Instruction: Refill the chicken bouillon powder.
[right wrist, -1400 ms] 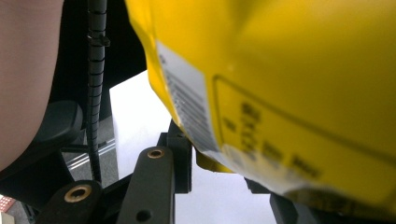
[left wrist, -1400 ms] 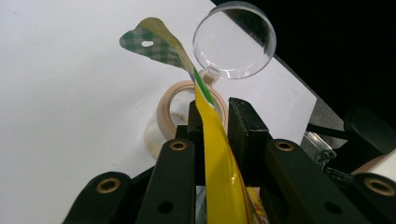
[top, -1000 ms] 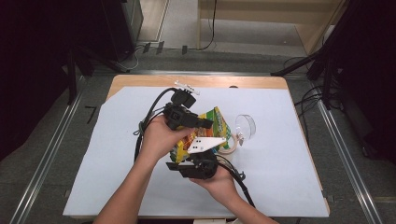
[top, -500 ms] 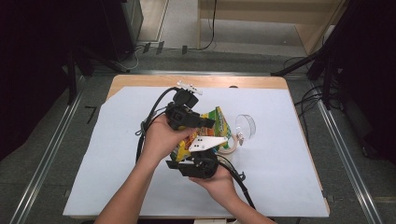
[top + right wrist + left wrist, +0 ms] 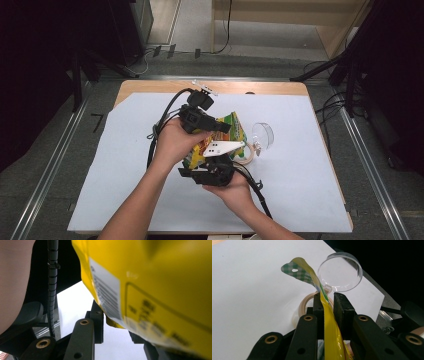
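Hanging between the two hands above the middle of the counter [image 5: 125, 165], the yellow-and-green snack bag [image 5: 231, 124] is held at both ends. The left tongs [image 5: 327, 298] are clamped on its thin sealed edge, which runs up between the jaws and curls over into a green checked flap with a small hanger hole. The right tongs [image 5: 113, 322] meet the bag's lower corner; the corner sits between the jaws, but the bag covers the far jaw in the right gripper view, so I cannot tell whether they press on it. The print on the bag there is blurred and unreadable, and a white barcode strip runs down its side.

In the high view the left hand [image 5: 172, 145] and the grey plate cover most of the bag, and the right hand [image 5: 235, 190] hides its bottom.

Compared with the earlier pictures, both hands and the bag sit almost where they were; the grip looks unchanged.

Just beyond the bag lies a clear round lid [image 5: 262, 135], and a beige tape roll [image 5: 305, 306] lies under the bag's edge, half hidden by the tongs. The white sheet is bare to the left and toward the near edge, and the counter's right edge is well apart from the hands.
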`<state>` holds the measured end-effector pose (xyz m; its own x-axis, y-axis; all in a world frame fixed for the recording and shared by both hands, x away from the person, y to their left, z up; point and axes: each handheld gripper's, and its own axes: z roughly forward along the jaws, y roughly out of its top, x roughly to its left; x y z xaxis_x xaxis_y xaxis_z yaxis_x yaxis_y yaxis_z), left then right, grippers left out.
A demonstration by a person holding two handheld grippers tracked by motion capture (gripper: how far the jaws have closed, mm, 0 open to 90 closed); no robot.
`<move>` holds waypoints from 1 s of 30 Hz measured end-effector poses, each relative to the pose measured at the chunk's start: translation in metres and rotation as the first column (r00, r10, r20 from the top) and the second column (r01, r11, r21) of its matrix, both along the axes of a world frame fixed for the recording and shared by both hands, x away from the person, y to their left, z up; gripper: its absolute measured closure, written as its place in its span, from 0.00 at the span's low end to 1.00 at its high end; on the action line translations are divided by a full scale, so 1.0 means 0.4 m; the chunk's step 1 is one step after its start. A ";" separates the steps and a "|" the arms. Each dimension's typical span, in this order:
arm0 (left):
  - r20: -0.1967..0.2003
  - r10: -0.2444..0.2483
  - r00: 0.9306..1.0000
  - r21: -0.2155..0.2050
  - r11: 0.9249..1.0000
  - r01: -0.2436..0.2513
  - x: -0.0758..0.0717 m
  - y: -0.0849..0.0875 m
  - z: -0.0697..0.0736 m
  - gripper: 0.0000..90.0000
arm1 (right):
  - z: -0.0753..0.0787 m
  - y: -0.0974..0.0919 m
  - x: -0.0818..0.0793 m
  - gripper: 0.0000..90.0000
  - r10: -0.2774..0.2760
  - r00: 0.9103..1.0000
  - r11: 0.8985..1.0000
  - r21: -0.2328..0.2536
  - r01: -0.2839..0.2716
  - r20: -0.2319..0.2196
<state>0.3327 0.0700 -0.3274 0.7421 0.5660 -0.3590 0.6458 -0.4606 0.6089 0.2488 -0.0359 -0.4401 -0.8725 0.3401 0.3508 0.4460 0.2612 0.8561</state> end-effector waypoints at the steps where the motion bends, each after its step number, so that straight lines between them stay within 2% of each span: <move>1: -0.003 0.000 1.000 0.009 1.000 0.000 0.002 0.000 0.000 0.90 | 0.000 0.000 0.001 0.78 0.000 1.000 1.000 -0.001 0.000 -0.002; 7: -0.028 0.003 1.000 0.001 1.000 -0.003 0.009 0.002 -0.001 0.90 | 0.001 0.000 0.002 0.79 0.012 1.000 1.000 -0.011 -0.012 0.009; 15: -0.009 0.007 1.000 0.013 1.000 -0.007 0.000 -0.001 0.006 0.90 | 0.004 0.000 -0.002 0.80 0.013 0.999 1.000 -0.017 -0.012 0.032; 22: -0.013 0.008 1.000 0.031 0.999 -0.008 0.003 -0.008 0.009 0.90 | 0.006 -0.001 0.001 0.80 0.017 1.000 1.000 -0.002 -0.016 0.017; 30: -0.025 0.006 1.000 0.021 1.000 -0.006 0.007 -0.005 0.007 0.90 | 0.005 -0.001 0.003 0.80 0.014 1.000 1.000 -0.005 -0.014 0.016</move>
<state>0.3356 0.0679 -0.3248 0.7297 0.5780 -0.3653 0.6634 -0.4690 0.5831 0.2499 -0.0362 -0.4380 -0.8826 0.3296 0.3353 0.4288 0.2716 0.8616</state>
